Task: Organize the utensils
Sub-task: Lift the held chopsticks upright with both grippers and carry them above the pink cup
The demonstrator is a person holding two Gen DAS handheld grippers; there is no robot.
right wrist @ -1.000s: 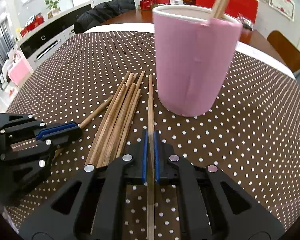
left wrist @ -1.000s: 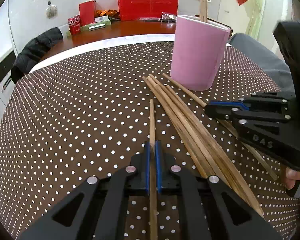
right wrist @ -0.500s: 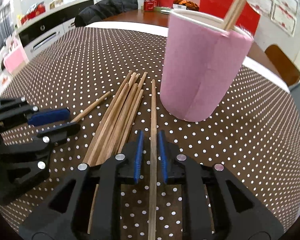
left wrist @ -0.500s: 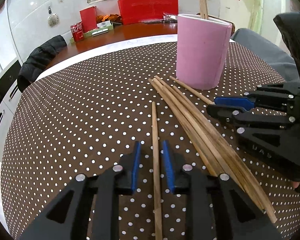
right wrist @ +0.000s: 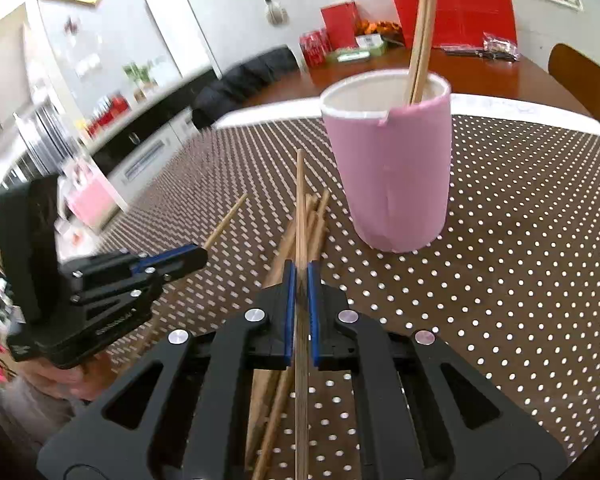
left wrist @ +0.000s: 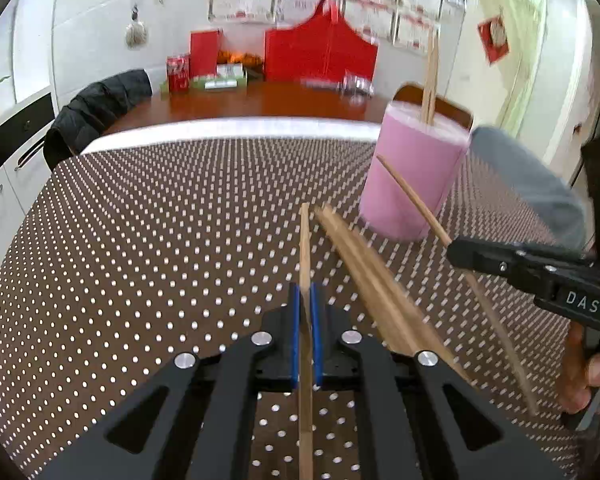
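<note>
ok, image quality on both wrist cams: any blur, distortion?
Left wrist: motion smear on the polka dots of the tablecloth, the loose chopsticks and the pink cup; fisheye bends the walls. Right wrist: the cup is sharp; blur only at the left background; dark vignette in the corners.

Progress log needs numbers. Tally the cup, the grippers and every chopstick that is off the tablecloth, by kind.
Cup: 1
Grippers: 2, left gripper and right gripper
Chopsticks standing in the cup: 2
Chopsticks held, one per gripper: 2
Total: 7. The loose pile is too blurred to count.
</note>
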